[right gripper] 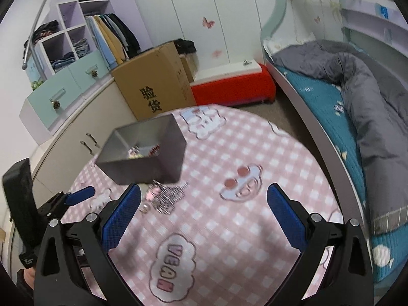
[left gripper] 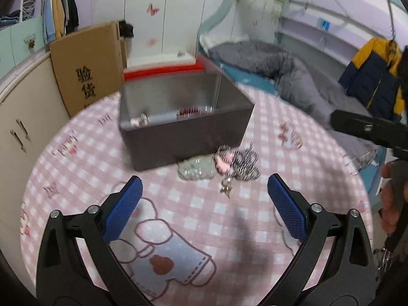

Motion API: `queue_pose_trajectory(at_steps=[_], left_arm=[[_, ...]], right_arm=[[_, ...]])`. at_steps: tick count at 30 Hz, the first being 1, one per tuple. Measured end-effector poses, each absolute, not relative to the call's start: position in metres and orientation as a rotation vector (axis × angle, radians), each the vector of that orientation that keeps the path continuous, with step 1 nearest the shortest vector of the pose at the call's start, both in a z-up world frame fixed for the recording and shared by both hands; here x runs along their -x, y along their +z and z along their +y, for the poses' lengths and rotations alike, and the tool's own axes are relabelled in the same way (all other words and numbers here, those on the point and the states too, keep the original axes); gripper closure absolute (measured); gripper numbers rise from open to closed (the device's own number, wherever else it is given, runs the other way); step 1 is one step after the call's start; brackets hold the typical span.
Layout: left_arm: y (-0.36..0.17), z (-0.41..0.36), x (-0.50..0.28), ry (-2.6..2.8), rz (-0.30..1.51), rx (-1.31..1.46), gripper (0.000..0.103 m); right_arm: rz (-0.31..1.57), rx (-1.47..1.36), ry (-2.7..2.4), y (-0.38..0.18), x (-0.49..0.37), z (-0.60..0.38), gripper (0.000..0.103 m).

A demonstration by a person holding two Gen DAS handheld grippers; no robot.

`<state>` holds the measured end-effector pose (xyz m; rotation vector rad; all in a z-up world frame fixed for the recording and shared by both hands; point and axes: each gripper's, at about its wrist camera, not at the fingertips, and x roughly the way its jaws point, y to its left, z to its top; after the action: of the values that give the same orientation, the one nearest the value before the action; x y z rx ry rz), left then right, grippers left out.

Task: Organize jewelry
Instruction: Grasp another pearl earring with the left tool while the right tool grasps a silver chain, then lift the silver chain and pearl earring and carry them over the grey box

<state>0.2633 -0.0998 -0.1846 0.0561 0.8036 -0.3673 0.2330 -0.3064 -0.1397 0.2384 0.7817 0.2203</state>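
Both grippers, left gripper (left gripper: 204, 196) and right gripper (right gripper: 204, 204), wide open and empty; tangled jewelry pile (left gripper: 236, 164) beside box (left gripper: 188, 137) may snag, dragging several pieces together

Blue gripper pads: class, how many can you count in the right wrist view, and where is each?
3. Two pads flank the right gripper, standing wide apart. One pad of the left gripper shows at left; its partner may be hidden.

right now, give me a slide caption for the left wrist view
Open left gripper hovers over the pink checked cloth, facing a jewelry pile beside the grey box.
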Motion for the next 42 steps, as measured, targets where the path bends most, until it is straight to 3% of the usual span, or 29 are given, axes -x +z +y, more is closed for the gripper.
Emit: queue_pose_trajectory(at_steps=[4,6,8,9,10,13,22,25,28,30,32,42], left_arm=[[-0.208,-0.113,-0.277,-0.359,0.890,-0.069,0.032],[-0.214,-0.117,-0.280,-0.352,0.900,-0.082,0.035],[-0.213,-0.122,-0.281,-0.354,0.897,-0.098,0.046],[-0.213,-0.123,-0.282,-0.349,0.895,-0.106,0.054],[-0.213,-0.122,-0.282,-0.347,0.891,-0.105,0.068],[-0.213,-0.113,-0.283,-0.374,0.898,-0.063,0.091],[-0.212,-0.075,-0.268,-0.387,0.886,-0.012,0.091],[-0.211,-0.064,-0.265,-0.376,0.887,0.009,0.091],[-0.211,-0.057,-0.264,-0.368,0.886,0.024,0.091],[-0.210,-0.055,-0.263,-0.365,0.882,0.028,0.091],[-0.209,-0.052,-0.262,-0.366,0.878,0.035,0.091],[-0.191,-0.042,-0.256,-0.380,0.830,0.063,0.091]], right_arm=[[0.815,-0.252,0.211,-0.152,-0.233,-0.313,0.008],[0.829,-0.247,0.215,-0.157,-0.234,-0.312,0.008],[0.842,-0.240,0.222,-0.161,-0.237,-0.309,0.008],[0.847,-0.237,0.227,-0.163,-0.238,-0.308,0.008],[0.851,-0.231,0.232,-0.165,-0.240,-0.306,0.008],[0.865,-0.204,0.253,-0.169,-0.243,-0.296,0.008],[0.901,-0.051,0.346,-0.186,-0.259,-0.242,0.008],[0.906,0.015,0.369,-0.194,-0.265,-0.222,0.021],[0.902,0.097,0.358,-0.202,-0.269,-0.205,0.042],[0.895,0.121,0.368,-0.199,-0.267,-0.202,0.080],[0.902,0.119,0.391,-0.198,-0.263,-0.203,0.087],[0.802,0.020,0.442,-0.143,-0.239,-0.237,0.091]])
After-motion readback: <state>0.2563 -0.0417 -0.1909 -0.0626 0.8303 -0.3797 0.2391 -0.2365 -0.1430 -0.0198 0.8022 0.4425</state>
